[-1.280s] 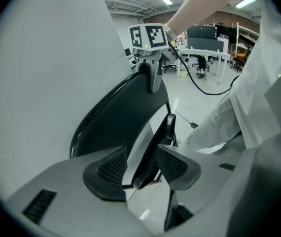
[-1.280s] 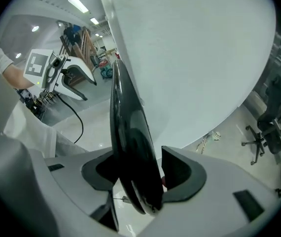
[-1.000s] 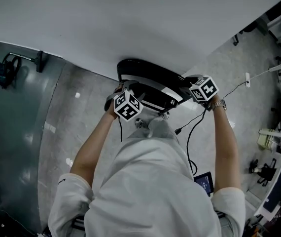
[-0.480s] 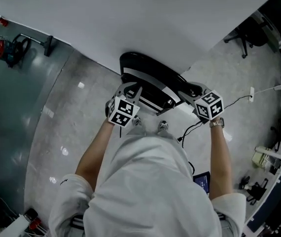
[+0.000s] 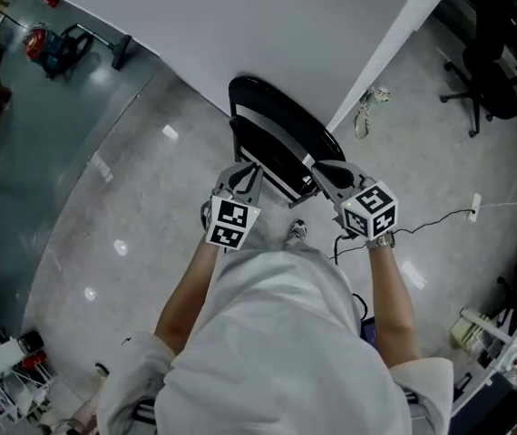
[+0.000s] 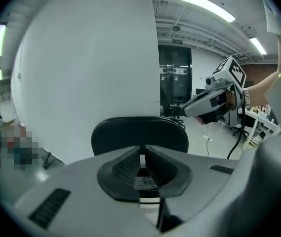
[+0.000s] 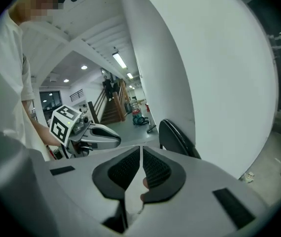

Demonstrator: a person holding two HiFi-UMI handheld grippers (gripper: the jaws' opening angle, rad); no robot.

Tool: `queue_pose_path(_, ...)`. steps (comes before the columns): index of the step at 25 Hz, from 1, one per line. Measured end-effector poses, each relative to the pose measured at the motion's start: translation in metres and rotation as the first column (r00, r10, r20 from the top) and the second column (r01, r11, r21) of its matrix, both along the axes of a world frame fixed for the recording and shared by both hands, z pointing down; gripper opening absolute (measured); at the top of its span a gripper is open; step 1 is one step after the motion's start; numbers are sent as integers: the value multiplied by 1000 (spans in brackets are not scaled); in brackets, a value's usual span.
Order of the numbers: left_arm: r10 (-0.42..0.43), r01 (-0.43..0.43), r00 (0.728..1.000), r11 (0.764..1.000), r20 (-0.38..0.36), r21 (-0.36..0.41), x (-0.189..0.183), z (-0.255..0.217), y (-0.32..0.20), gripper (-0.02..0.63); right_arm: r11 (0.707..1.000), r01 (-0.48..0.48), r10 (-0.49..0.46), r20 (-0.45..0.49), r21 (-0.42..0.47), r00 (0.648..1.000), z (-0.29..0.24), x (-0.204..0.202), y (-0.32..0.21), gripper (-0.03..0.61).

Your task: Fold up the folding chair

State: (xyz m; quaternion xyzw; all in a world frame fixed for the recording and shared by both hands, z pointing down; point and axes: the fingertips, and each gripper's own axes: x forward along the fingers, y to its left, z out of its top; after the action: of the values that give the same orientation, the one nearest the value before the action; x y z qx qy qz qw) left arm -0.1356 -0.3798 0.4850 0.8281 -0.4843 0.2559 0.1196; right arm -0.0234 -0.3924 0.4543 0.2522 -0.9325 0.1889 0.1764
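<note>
Black folding chair (image 5: pixel 286 120) on the pale floor (image 5: pixel 141 207), backed against the white wall (image 5: pixel 240 34), just far of the person's feet. Seat (image 5: pixel 281 166) with a pale band on the near side.

At the seat's near left corner, the left gripper (image 5: pixel 245 172); at its near right corner, the right gripper (image 5: pixel 317 166). Both angled down and toward the wall, level with each other. Contact between tips and seat not readable from above.

Left jaws just closed down to a narrow slit, pads almost meeting. Only a thin pale sliver in the gap, with the dark backrest (image 6: pixel 139 132) rising right behind. Source of that sliver unclear, any pinch on it unclear too.

Right jaws likewise just closed to a slit, with a pale wedge between and below the pads. Chair seen edge-on just right of them, against the wall.

Nearest of all, the person's white shirt (image 5: pixel 286 352). Black office chair (image 5: pixel 490 71) well apart at far right.
</note>
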Motion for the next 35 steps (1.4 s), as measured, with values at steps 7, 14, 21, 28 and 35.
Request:
queue_pose_path(7, -274, 276, 961, 959, -41, 61, -30, -25, 53, 37, 995, 92, -97, 145, 46, 985, -24, -35, 20, 5)
queue_pose_path(14, -537, 546, 836, 834, -114, 74, -85, -31, 118, 28, 973, 213, -227, 227, 85, 947, -45, -91, 58, 5)
queue_pose_path(21, -662, 685, 729, 709, -174, 171, -130, -62, 190, 28, 970, 242, -242, 269, 34, 932, -60, -139, 109, 5)
queue_pose_path(28, -766, 800, 598, 551, -236, 238, -173, -69, 281, 18, 920, 380, -391, 218, 93, 894, -59, -202, 193, 5)
queue_pose_path(35, -852, 903, 420, 359, -312, 236, -220, -81, 407, 11, 859, 494, -511, 171, 136, 842, -65, -252, 308, 5)
